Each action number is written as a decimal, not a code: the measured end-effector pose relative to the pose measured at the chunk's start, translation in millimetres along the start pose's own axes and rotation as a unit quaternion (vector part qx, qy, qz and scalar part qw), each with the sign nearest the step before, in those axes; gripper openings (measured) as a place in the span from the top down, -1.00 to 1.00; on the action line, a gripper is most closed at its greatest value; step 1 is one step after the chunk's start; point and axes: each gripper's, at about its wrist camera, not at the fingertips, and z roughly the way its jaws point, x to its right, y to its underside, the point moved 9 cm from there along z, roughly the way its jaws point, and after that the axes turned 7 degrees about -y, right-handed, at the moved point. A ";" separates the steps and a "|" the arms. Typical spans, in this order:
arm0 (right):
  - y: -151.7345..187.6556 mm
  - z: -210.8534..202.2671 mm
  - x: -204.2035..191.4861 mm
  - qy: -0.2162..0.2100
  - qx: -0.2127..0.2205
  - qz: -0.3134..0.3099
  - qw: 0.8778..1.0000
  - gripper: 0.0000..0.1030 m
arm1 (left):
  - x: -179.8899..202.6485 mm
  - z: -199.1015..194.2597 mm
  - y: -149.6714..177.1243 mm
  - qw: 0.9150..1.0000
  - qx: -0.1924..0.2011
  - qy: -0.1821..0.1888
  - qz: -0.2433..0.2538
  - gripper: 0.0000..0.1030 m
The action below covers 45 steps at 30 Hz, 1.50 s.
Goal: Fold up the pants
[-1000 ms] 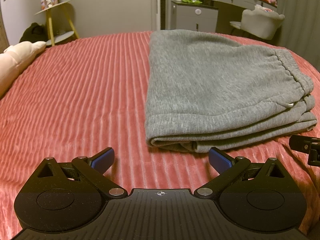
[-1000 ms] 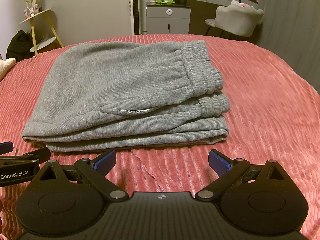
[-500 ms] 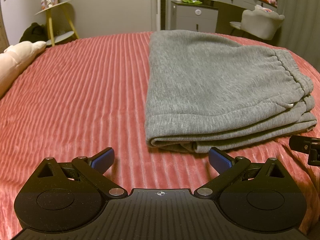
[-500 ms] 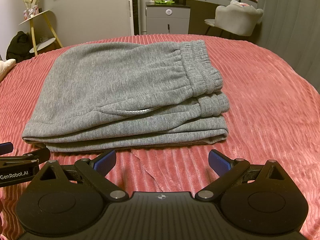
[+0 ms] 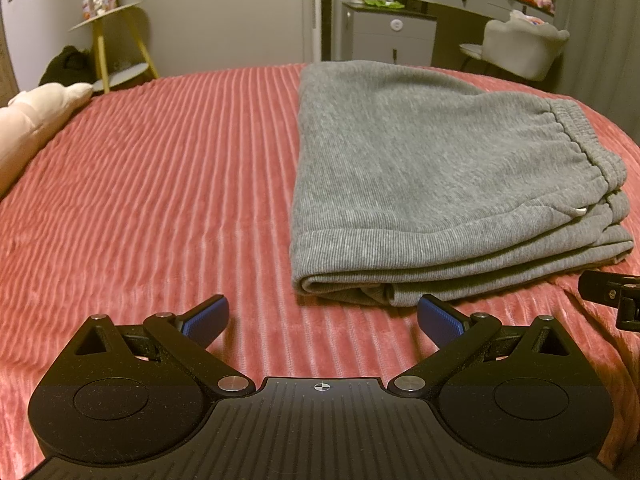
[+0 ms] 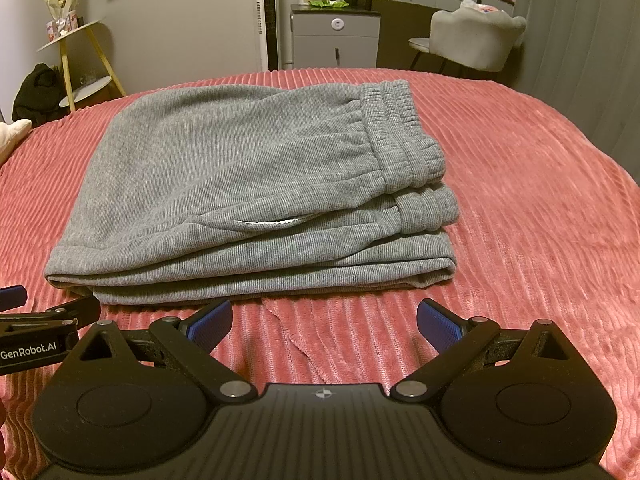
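Left gripper (image 5: 323,319): jaws wide apart, holding nothing, positioned just short of the near left corner of the pants (image 5: 440,184). Right gripper (image 6: 324,322): jaws wide apart, holding nothing, positioned just short of the near edge of the pants. The two grippers sit side by side, near each other. The pants lie folded in a flat, layered stack on the bedspread (image 6: 540,200), waistband (image 6: 400,136) on the right side. A pillow (image 5: 32,124) lies at the far left.
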 end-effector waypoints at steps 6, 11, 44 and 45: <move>0.3 0.0 -0.3 0.000 0.000 0.000 1.000 -0.92 | 0.4 -0.4 0.1 1.000 0.000 0.000 0.000 -1.00; 0.2 0.0 0.2 0.000 0.000 0.001 1.000 -0.92 | 0.8 -0.6 -0.1 1.000 0.000 0.000 0.000 -1.00; 1.2 0.2 -0.9 0.001 0.000 0.003 1.000 -0.92 | 2.6 -1.2 -2.4 1.000 0.005 0.004 0.006 -1.00; 1.1 0.2 -0.6 0.001 0.000 0.003 1.000 -0.92 | 2.5 -1.4 -2.4 1.000 0.006 0.006 0.005 -1.00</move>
